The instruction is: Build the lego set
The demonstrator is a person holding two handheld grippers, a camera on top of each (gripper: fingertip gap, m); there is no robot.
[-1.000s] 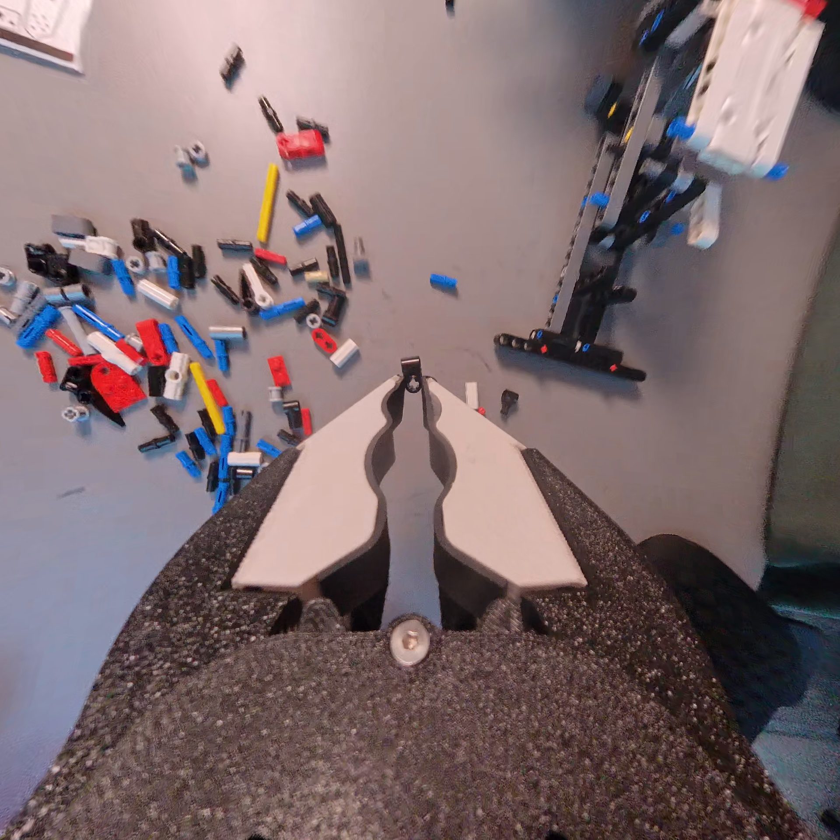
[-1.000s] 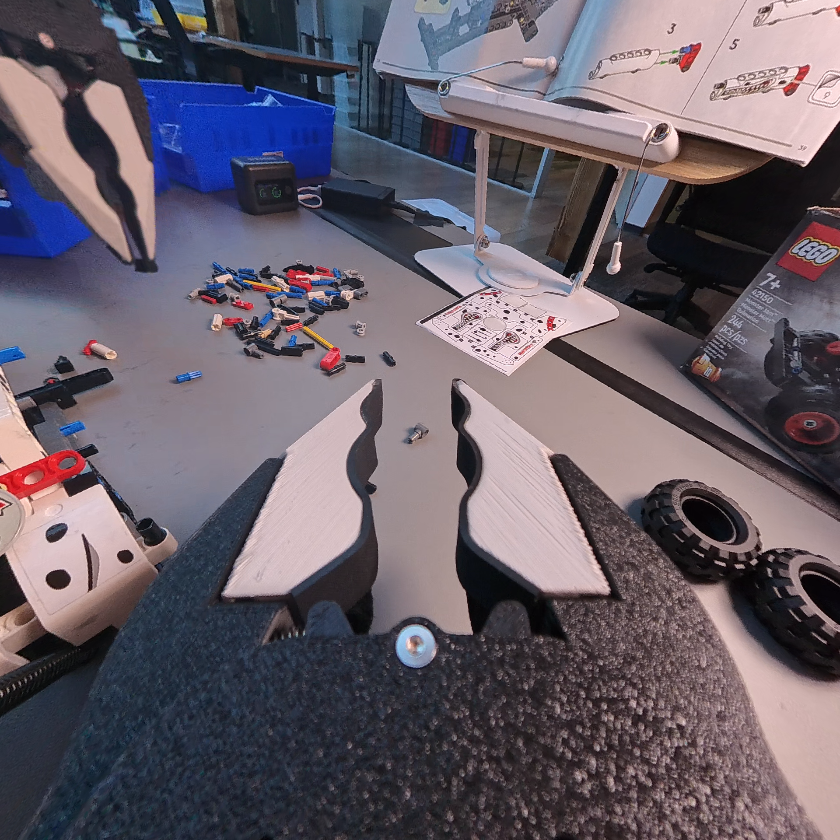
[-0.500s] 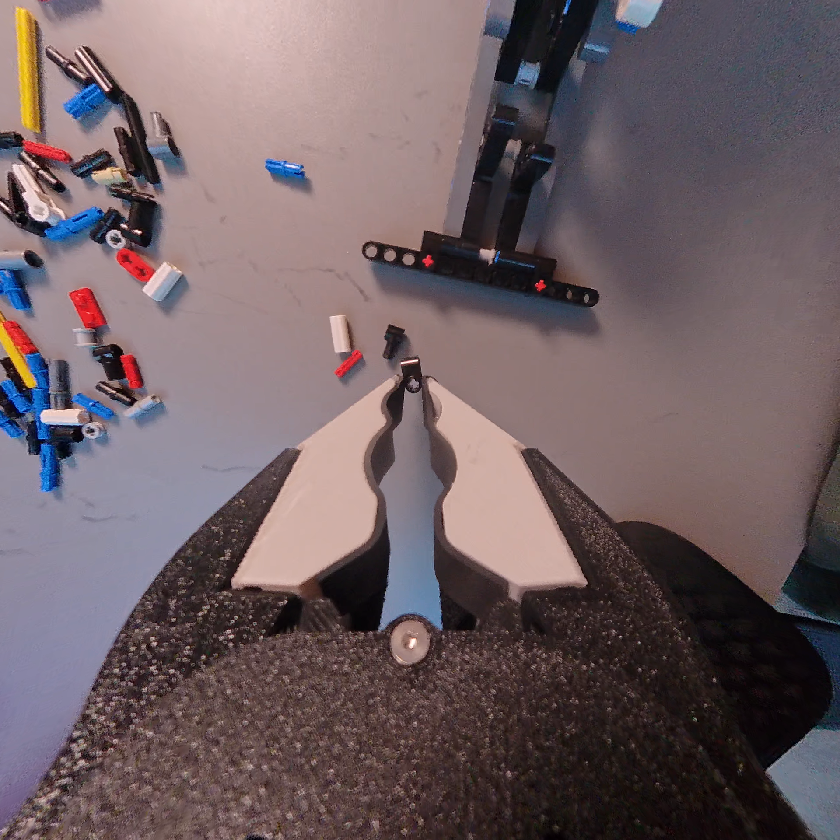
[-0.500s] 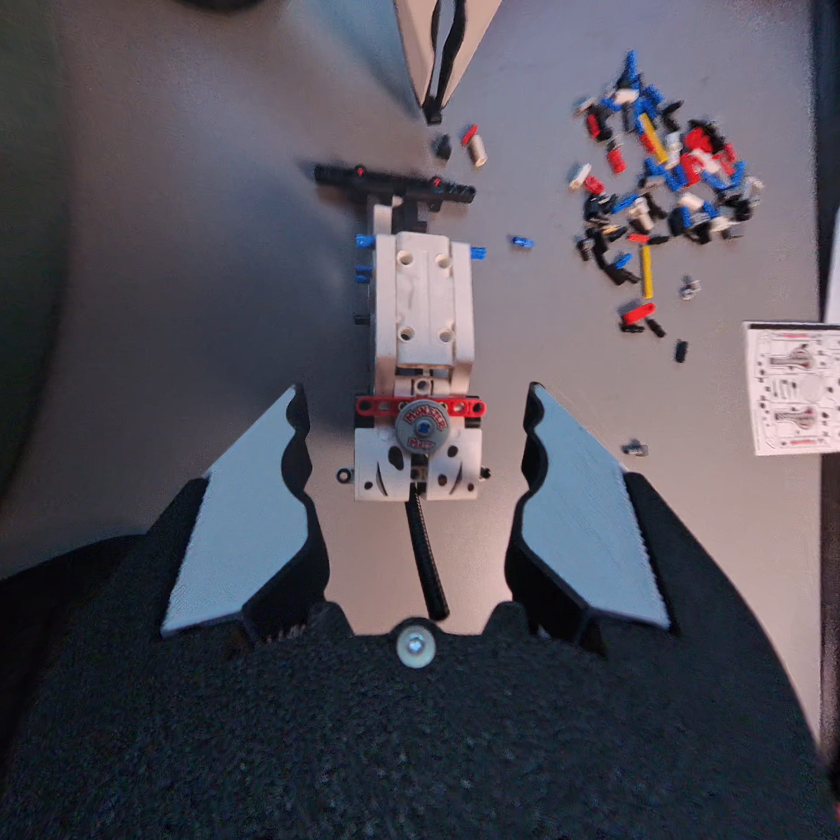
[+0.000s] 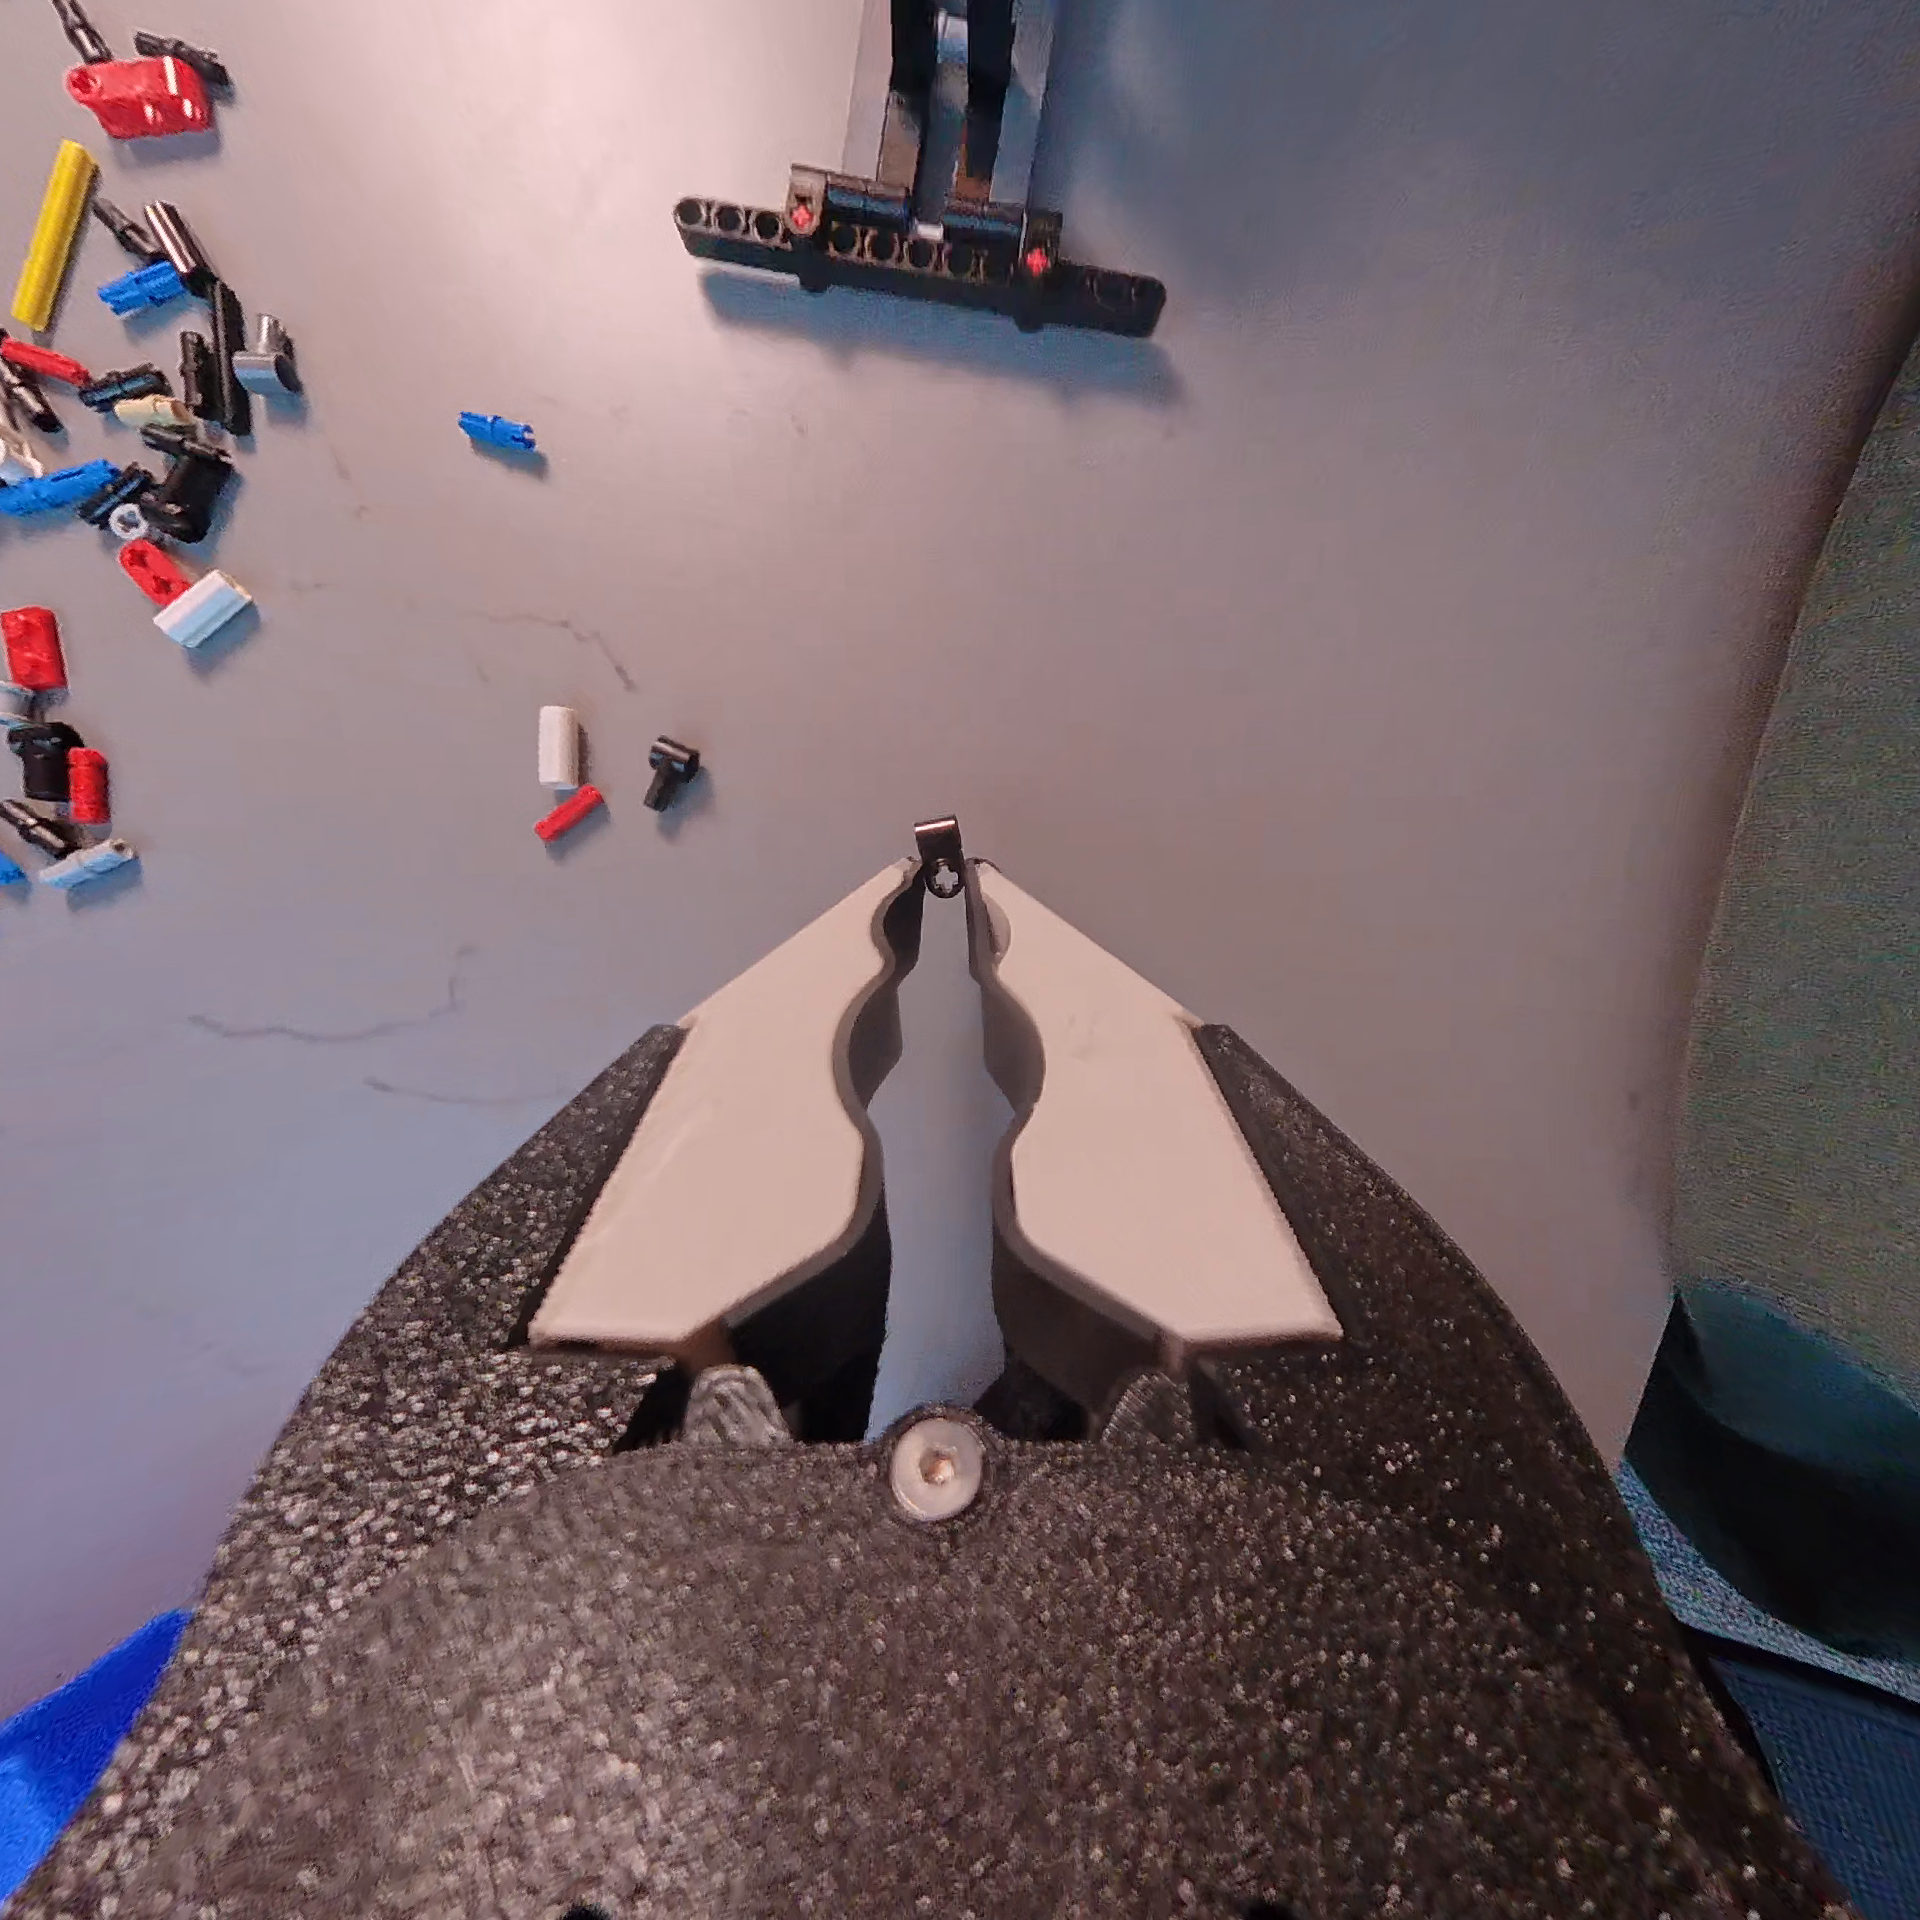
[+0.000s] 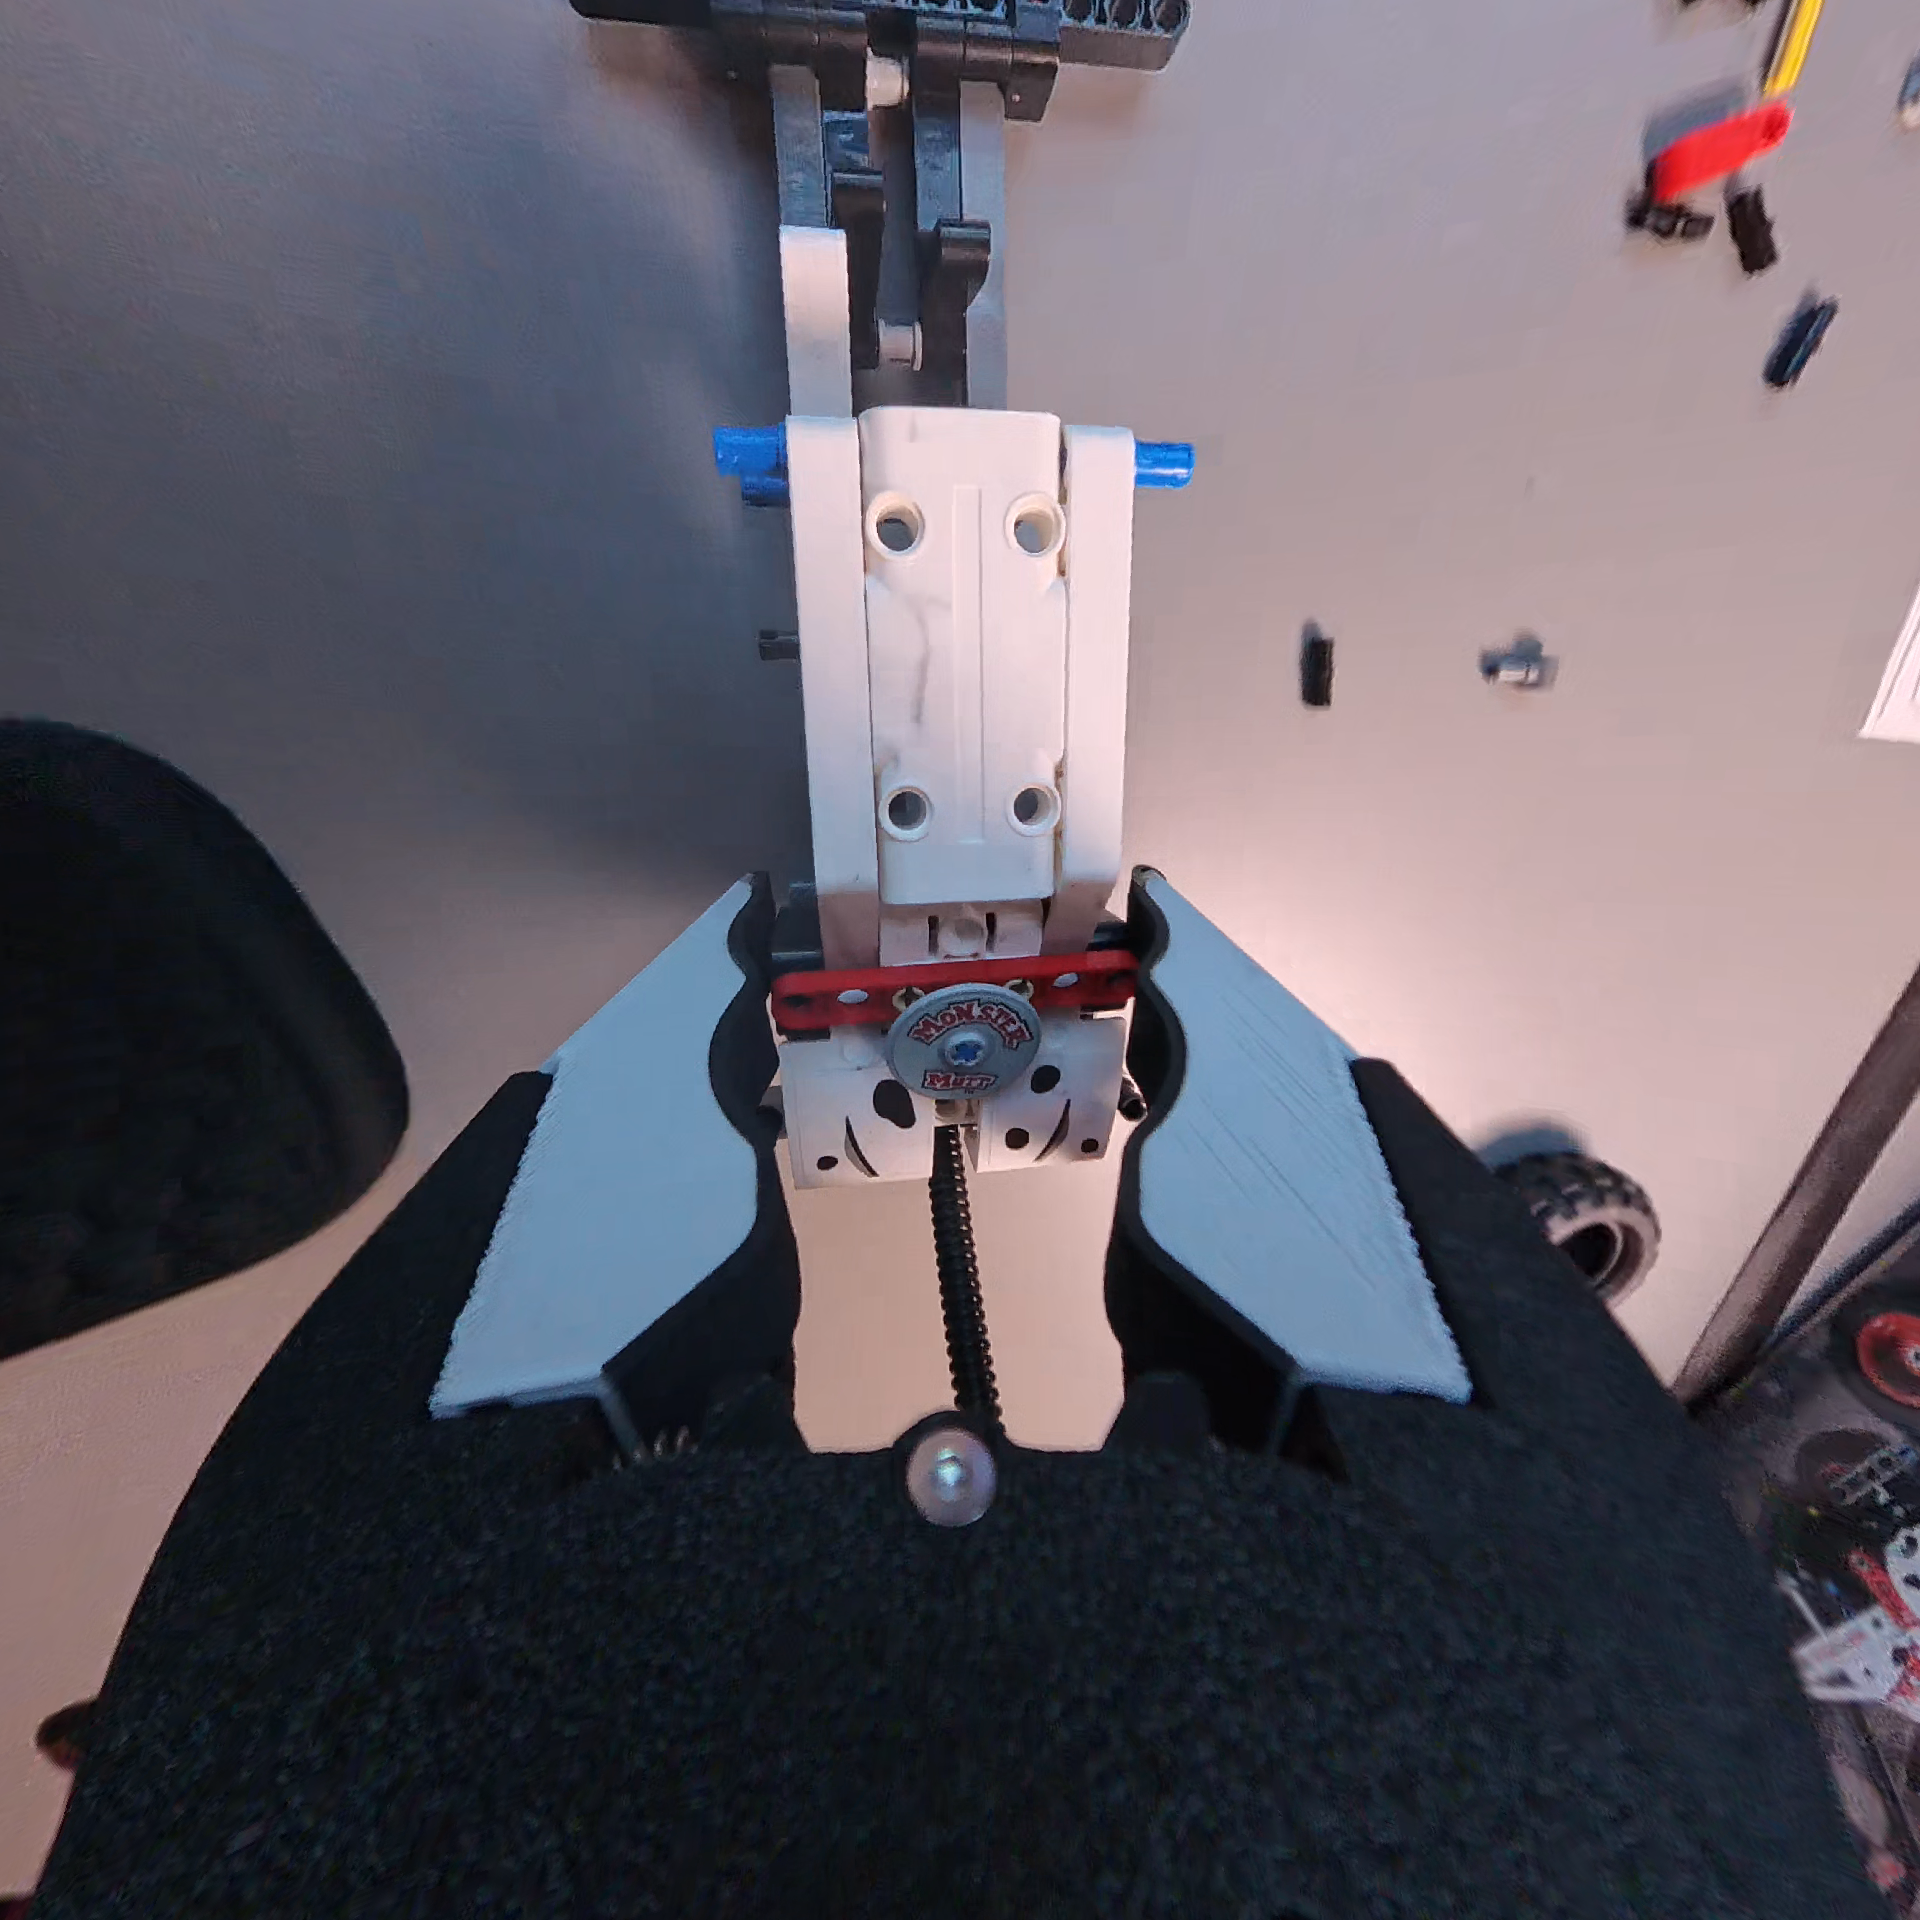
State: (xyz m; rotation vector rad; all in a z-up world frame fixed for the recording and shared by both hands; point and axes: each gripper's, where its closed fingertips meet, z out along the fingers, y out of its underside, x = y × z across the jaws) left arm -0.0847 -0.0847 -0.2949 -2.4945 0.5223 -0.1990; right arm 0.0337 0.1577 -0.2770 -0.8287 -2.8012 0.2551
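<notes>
In the left wrist view my left gripper (image 5: pixel 943 883) is shut on a small black Lego connector (image 5: pixel 938 844) and holds it above the grey table. The black cross beam (image 5: pixel 920 249) of the part-built model lies ahead of it. In the right wrist view the white model (image 6: pixel 966 644) lies lengthwise on the table. My right gripper (image 6: pixel 951 914) is closed against both sides of its near end, at the red beam (image 6: pixel 831 1003) with a round grey disc. A black ribbed hose (image 6: pixel 961 1278) runs back between the jaws.
Loose parts (image 5: pixel 156 416) lie scattered at the left. A white sleeve (image 5: pixel 558 743), a red pin (image 5: pixel 568 811) and a black connector (image 5: pixel 670 771) lie just ahead-left of the left gripper. A tyre (image 6: pixel 1590 1216) sits at the right. Green fabric (image 5: pixel 1808 935) borders the table's right edge. Spacing between my two grippers at the tips: around 30 cm. The red pin (image 5: pixel 568 811) is about 8 cm from my left fingertips and 25 cm from my right.
The right gripper swung from facing the manual stand to over the model, then came down and closed on its near end. The left gripper, still holding the black piece, moved right, then drew back.
</notes>
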